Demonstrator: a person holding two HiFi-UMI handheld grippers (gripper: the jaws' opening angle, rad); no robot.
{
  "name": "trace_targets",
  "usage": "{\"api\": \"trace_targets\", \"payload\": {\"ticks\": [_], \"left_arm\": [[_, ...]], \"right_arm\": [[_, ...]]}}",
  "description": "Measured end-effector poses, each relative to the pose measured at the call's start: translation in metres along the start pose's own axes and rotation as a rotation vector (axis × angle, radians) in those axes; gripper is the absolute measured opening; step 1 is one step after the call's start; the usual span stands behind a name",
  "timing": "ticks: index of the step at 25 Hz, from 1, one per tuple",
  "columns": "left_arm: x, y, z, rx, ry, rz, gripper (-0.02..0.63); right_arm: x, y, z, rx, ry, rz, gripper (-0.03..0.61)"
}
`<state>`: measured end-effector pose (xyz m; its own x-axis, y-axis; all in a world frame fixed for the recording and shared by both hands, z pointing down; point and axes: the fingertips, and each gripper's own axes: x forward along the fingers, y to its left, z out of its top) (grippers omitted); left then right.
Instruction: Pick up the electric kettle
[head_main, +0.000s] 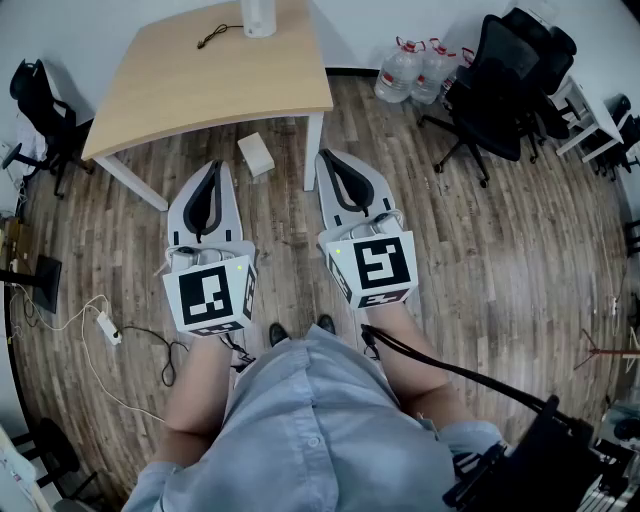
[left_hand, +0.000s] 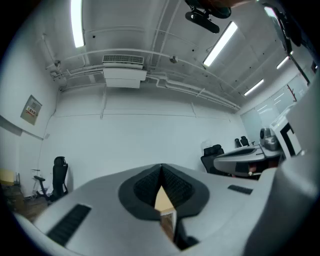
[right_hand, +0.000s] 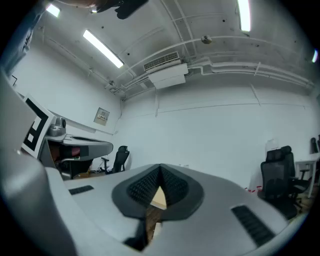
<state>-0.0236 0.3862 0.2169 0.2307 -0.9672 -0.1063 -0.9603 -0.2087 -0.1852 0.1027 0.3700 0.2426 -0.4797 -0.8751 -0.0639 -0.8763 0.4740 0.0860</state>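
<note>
Left gripper (head_main: 214, 168): grey moulded plastic shell, smooth, tapering to a point. Jaws closed tip to tip, nothing between them. In the left gripper view the black ribbed pads (left_hand: 145, 187) meet at the tip, and only a tan sliver shows through the gap behind it. Marker cube (head_main: 210, 295) at the back, black-and-white squares.

Right gripper (head_main: 326, 158): same grey shell, jaws fully together, holding nothing. Its pads (right_hand: 142, 187) are black with a fine ribbed texture. Both grippers are held side by side, level, in front of the person's light blue buttoned shirt (head_main: 310, 430).

Electric kettle (head_main: 258, 16): white, smooth, cylinder-shaped, upright at the far edge of the table (head_main: 180, 85), partly cut off by the top of the head view. Well apart from both grippers. A thin dark cord (head_main: 212, 36) lies curled on the tabletop just beside it.

The table has a light wood top with one curved edge and white straight legs. The floor (head_main: 500, 260) is brown wood plank, grainy. A small white box (head_main: 256, 153) sits on the floor near a table leg. Clear plastic water jugs (head_main: 410, 70) stand next to black mesh office chairs (head_main: 500, 80). A white power strip (head_main: 108, 327) with cables lies on the floor at the left.
</note>
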Motion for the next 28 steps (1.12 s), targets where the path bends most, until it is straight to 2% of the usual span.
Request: {"api": "trace_targets", "payload": {"ticks": [11,17,21,28], "left_arm": [[0.004,-0.021,0.000,0.013,0.011,0.008,0.000],[0.013,-0.036,-0.002,0.015,0.021,0.025,0.000],[0.017,-0.046,-0.007,0.030,0.029,0.049,0.000],[0.039,-0.029,-0.020,0.043,0.058,0.091,0.000]], "right_arm": [[-0.010,-0.021,-0.005,0.012,-0.002,0.004,0.000],[-0.012,-0.040,-0.009,0.067,-0.015,0.035,0.002],[-0.014,-0.055,-0.017,0.043,-0.008,0.041,0.002],[0.013,-0.076,-0.037,0.065,0.028,0.029,0.002]]}}
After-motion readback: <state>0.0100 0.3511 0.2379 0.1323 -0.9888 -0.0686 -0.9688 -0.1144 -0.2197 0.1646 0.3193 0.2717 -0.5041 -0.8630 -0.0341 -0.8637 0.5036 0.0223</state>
